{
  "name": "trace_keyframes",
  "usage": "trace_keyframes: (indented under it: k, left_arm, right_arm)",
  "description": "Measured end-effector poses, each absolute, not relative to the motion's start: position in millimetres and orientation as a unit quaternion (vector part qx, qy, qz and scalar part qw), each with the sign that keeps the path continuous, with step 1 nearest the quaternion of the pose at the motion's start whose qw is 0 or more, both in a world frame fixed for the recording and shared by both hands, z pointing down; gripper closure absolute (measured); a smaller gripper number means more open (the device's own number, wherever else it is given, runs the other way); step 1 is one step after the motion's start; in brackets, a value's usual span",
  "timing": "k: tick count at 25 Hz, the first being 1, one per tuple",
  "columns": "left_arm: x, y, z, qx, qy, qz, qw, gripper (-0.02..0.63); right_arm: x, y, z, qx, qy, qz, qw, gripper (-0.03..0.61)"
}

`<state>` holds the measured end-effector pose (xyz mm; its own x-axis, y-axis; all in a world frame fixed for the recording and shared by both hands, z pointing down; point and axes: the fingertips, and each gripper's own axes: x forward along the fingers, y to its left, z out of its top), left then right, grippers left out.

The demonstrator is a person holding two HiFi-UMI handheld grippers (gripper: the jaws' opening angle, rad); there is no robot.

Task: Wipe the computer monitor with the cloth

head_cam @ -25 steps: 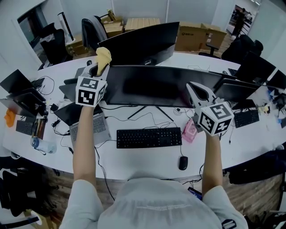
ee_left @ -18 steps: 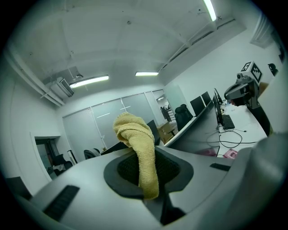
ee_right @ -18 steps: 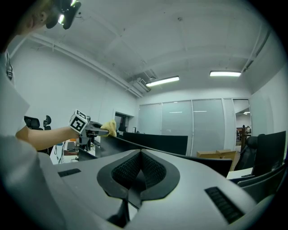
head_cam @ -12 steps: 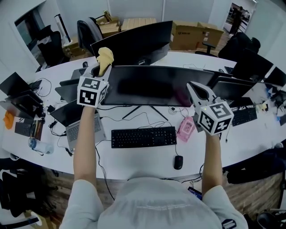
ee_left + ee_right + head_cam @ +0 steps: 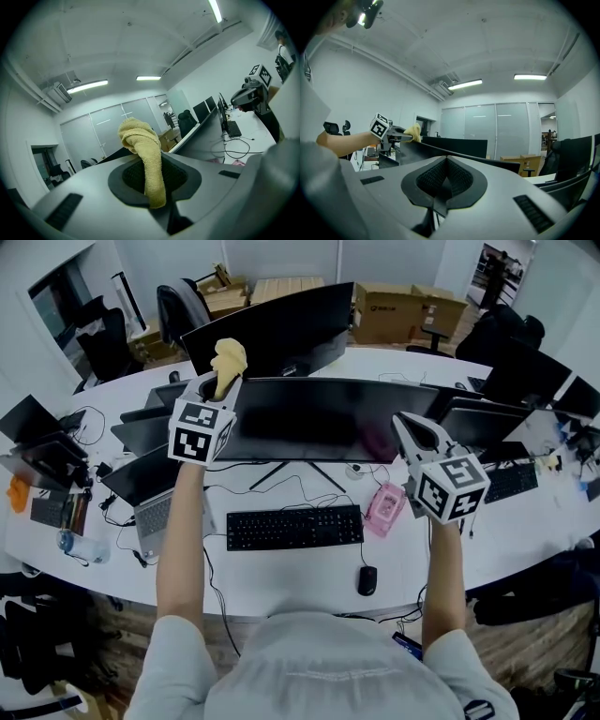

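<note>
A wide black monitor (image 5: pixel 328 418) stands on the white desk (image 5: pixel 281 573) in front of me, screen dark. My left gripper (image 5: pixel 214 385) is raised at the monitor's top left corner, shut on a yellow cloth (image 5: pixel 227 360) that sticks up out of its jaws. In the left gripper view the cloth (image 5: pixel 143 154) hangs folded between the closed jaws. My right gripper (image 5: pixel 412 430) is held up in front of the monitor's right end, shut with nothing in it. The right gripper view shows the monitor's top edge (image 5: pixel 454 152) and the left gripper (image 5: pixel 396 135) with the cloth (image 5: pixel 413 131).
A black keyboard (image 5: pixel 294 526), a mouse (image 5: pixel 366 579) and a pink object (image 5: pixel 382 507) lie on the desk below the monitor. A laptop (image 5: pixel 159 498) sits to the left, more monitors (image 5: pixel 272 329) behind and at right (image 5: pixel 534 381). Cables run under the monitor stand.
The left gripper with the cloth has shifted slightly right and up along the monitor's top left corner. The head view has drifted; the right gripper holds its place.
</note>
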<state>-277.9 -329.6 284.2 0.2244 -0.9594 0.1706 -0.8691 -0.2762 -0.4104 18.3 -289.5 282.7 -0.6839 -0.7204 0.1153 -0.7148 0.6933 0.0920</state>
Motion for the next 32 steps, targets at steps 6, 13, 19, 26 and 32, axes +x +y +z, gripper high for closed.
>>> trace_keyframes:
  k: [6, 13, 19, 26, 32]
  left_arm:
    - [-251.9, -337.1, 284.6, -0.779, 0.583, -0.198, 0.118, 0.546]
    - [-222.4, -343.1, 285.2, -0.780, 0.577, -0.203, 0.130, 0.545]
    - [-201.5, -345.5, 284.0, -0.785, 0.574, -0.194, 0.128, 0.546]
    - [-176.3, -349.1, 283.0, -0.790, 0.568, -0.192, 0.129, 0.546]
    - [-149.9, -353.5, 284.6, -0.796, 0.560, -0.188, 0.129, 0.546]
  right_arm:
    - [40.0, -293.4, 285.0, 0.399, -0.914, -0.021, 0.075, 0.552]
    - [63.6, -293.7, 285.9, 0.406, -0.910, -0.027, 0.079, 0.552]
    - [81.6, -294.6, 287.6, 0.413, -0.906, -0.031, 0.088, 0.552]
    - [100.0, -295.5, 288.9, 0.417, -0.904, -0.033, 0.092, 0.552]
    - [117.2, -296.9, 292.1, 0.422, -0.902, -0.031, 0.091, 0.552]
